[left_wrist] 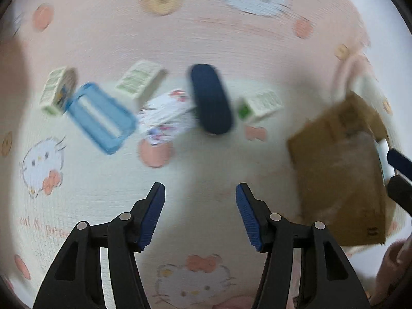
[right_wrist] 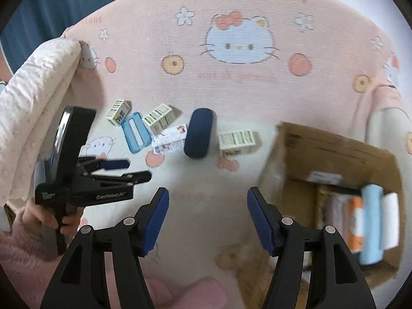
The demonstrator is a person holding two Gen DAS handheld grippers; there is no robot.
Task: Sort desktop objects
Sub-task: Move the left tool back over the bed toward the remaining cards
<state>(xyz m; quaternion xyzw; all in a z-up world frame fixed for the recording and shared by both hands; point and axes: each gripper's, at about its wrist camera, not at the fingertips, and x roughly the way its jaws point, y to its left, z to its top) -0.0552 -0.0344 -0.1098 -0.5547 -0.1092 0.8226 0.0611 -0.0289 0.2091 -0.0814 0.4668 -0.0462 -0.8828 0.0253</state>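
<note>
On the Hello Kitty cloth lie a dark blue oval case (left_wrist: 211,100) (right_wrist: 198,136), a light blue flat case (left_wrist: 101,117) (right_wrist: 135,131), a white patterned packet (left_wrist: 164,116) (right_wrist: 171,139) and three small white-green boxes (left_wrist: 139,79) (right_wrist: 237,140). My left gripper (left_wrist: 200,193) is open and empty, hovering short of the dark blue case; it also shows from the side in the right wrist view (right_wrist: 134,170). My right gripper (right_wrist: 208,198) is open and empty above bare cloth. The left view is motion-blurred.
An open cardboard box (right_wrist: 334,154) (left_wrist: 342,170) at the right holds several items, among them a pale blue roll (right_wrist: 370,224). A folded white-pink quilt (right_wrist: 33,103) lies along the left. The right gripper's tips show at the left view's right edge (left_wrist: 399,175).
</note>
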